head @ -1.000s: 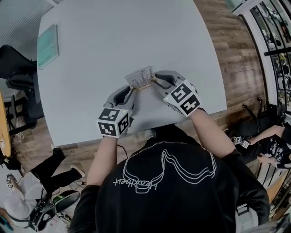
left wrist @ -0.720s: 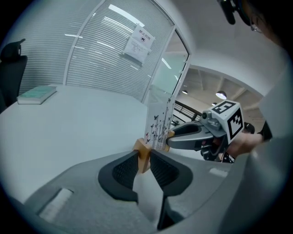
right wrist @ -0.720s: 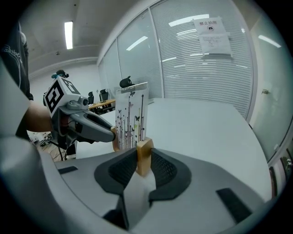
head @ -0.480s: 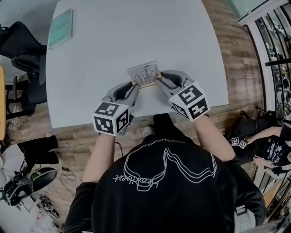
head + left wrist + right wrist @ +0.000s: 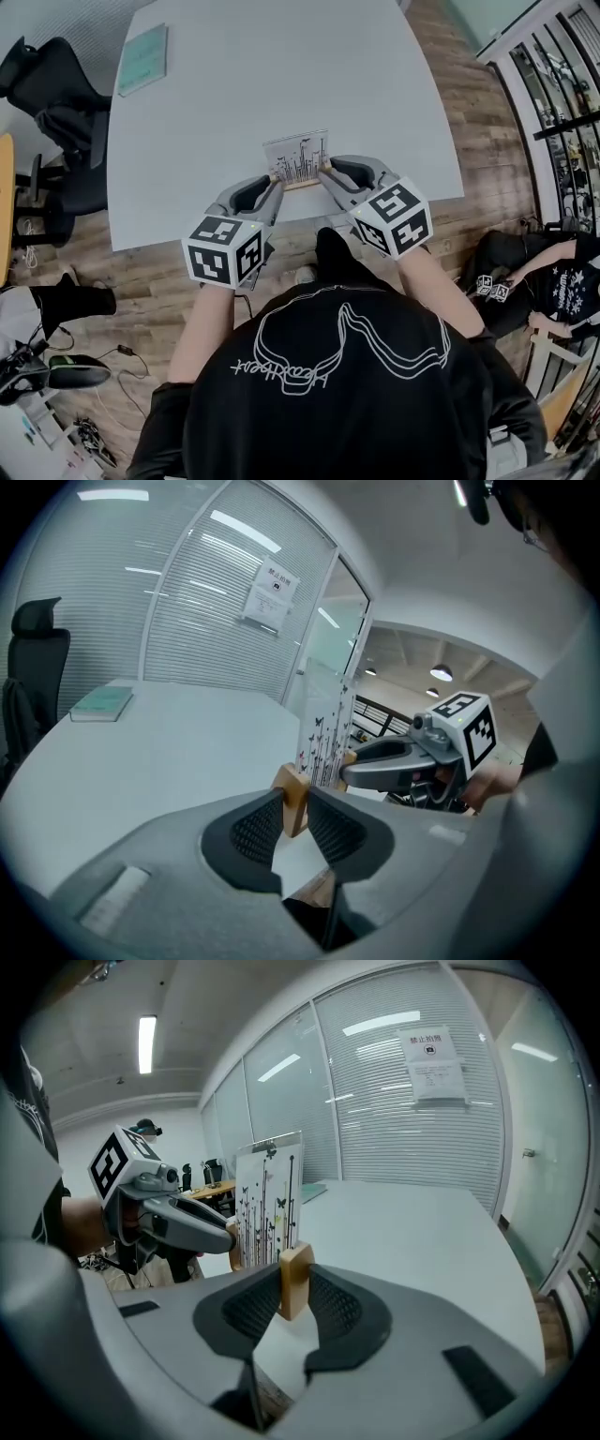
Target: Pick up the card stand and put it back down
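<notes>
The card stand was up in the air over the near edge of the desk in the head view. The left gripper held one end and the right gripper held the other. I think two were used, one at each end, so the stand would stay flat and not tip. I counted one stand, two grippers and one green book far off at the desk's corner.

In the left gripper view, the jaws of the left gripper were squeezed on one end of the wooden base. One clear card with little black drawings stood straight up in that base. The right gripper pinched the far end. The one green book lay well away on the desk.

In the right gripper view, the jaws of the right gripper were squeezed on the other end of the wooden base. The card stood upright behind it, and the left gripper gripped the far end. The base seemed to hang just above the desk, so putting it down looked like the part left to do.
</notes>
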The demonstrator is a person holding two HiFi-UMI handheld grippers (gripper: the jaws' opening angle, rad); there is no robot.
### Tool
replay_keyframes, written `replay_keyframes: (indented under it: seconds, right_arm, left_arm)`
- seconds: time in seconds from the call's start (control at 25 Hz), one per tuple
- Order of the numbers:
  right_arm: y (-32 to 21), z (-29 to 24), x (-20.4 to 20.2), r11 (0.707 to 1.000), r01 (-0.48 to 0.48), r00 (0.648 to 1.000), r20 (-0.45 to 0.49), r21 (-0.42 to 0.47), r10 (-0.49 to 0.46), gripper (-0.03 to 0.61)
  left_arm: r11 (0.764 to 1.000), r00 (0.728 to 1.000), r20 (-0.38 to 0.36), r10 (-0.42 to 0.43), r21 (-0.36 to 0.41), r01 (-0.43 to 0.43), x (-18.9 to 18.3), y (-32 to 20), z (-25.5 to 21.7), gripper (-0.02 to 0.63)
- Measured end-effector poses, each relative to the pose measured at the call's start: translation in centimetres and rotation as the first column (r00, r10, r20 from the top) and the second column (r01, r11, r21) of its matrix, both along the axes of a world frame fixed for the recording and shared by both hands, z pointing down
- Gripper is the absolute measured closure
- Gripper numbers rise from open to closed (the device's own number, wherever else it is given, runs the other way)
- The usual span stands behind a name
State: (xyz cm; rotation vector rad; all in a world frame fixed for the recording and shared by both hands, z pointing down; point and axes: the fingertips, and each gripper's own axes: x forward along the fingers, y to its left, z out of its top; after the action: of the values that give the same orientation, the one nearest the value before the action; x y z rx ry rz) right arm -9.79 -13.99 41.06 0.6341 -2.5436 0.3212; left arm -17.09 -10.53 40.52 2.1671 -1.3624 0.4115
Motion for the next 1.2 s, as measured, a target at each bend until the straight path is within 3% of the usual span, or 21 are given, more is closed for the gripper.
replay_keyframes:
  seconds: [0.64,1.2]
  right_arm:
    - [6.4,0.5,1.6,0.997,-0.081,0.997,0.017,-0.006,0.081,0.479]
    - [7.0,0.6,1.8,0.998,-0.069,0.998,-0.004,0.014,0.069,0.48]
  left_arm:
    - [0.999,0.999,0.006,0.033,-0.01,-0.033,1.3,5.9,0.5,0.526]
    - [0.999,0.999,-0.019,0.031,0.006,-0.031,1.5,6.5,0.4,0.526]
